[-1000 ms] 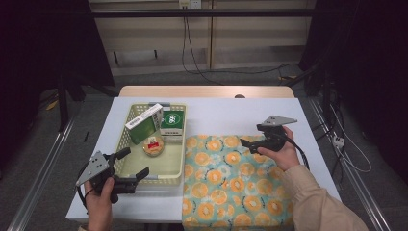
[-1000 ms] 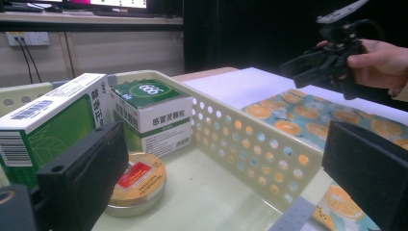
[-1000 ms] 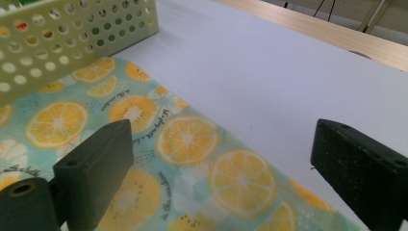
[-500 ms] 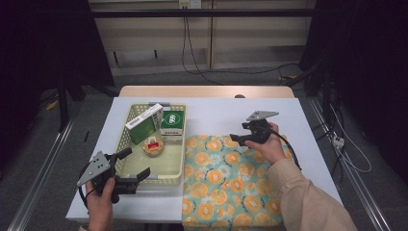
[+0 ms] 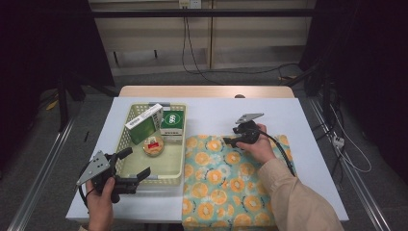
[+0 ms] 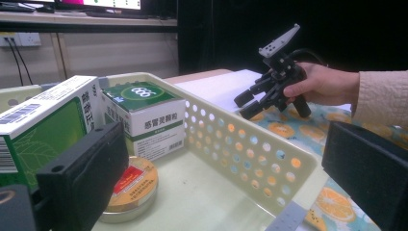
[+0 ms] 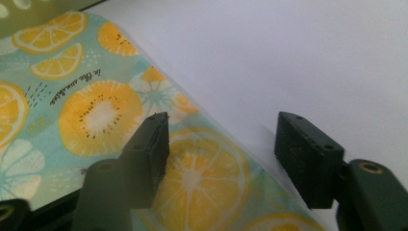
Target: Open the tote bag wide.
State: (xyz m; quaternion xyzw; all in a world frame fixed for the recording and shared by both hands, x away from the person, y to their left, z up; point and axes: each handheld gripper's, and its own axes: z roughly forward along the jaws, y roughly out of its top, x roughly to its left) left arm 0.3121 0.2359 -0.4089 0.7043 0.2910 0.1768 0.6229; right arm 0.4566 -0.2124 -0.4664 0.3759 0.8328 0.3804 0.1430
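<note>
The right gripper (image 5: 230,137) is coming down over the far edge of the fruit-print cloth (image 5: 235,185), which is lying flat on the white counter (image 5: 211,113) just to the right of the yellow basket (image 5: 126,161) and hanging slightly over the near edge. In the right gripper view its jaws are straddling that edge of the cloth (image 7: 96,115), one above the print and the other above bare counter, and they have just been closing; they are still apart and pressing on nothing, so the cloth is not yet gripped. Judging from this, the work on the cloth is only starting: the reach is nearly done, while the pinch, the lift and whatever folding or moving comes after are all left. The left gripper (image 5: 131,166) is waiting at the near left corner of the basket with its jaws released and empty, looking in the left gripper view over the basket wall (image 6: 250,159) at two medicine boxes and a small round tin (image 6: 130,187). Compared with a second ago, the right hand (image 5: 257,144) has shifted leftward and lower, from beyond the cloth's far right corner to its far edge, while the left hand (image 5: 101,202) is sitting where it was.
</note>
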